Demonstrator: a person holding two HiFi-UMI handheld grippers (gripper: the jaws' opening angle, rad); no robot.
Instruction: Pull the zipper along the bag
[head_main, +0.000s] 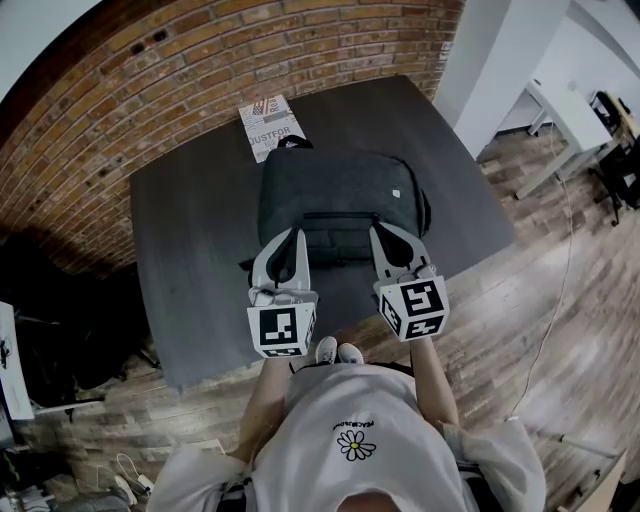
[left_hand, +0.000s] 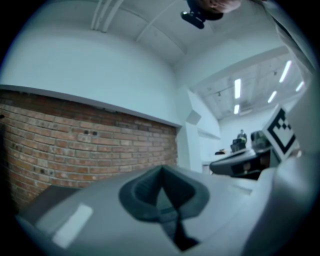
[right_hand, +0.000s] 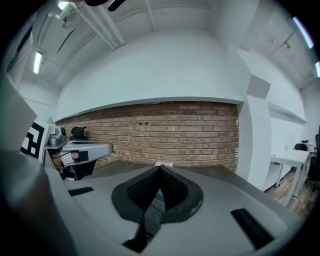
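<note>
Above the near edge of the dark table, the left gripper is held roughly level on an extended forearm and points toward the brick wall. Its jaws are pressed together with nothing between them. Centre: the grey bag lies flat on the table, with a printed booklet just behind it. Right: the right gripper is held parallel to the left, its jaws likewise together and empty. Both tips overlap the bag's near edge; they possibly touch it, but the overhead view does not settle this.
</note>
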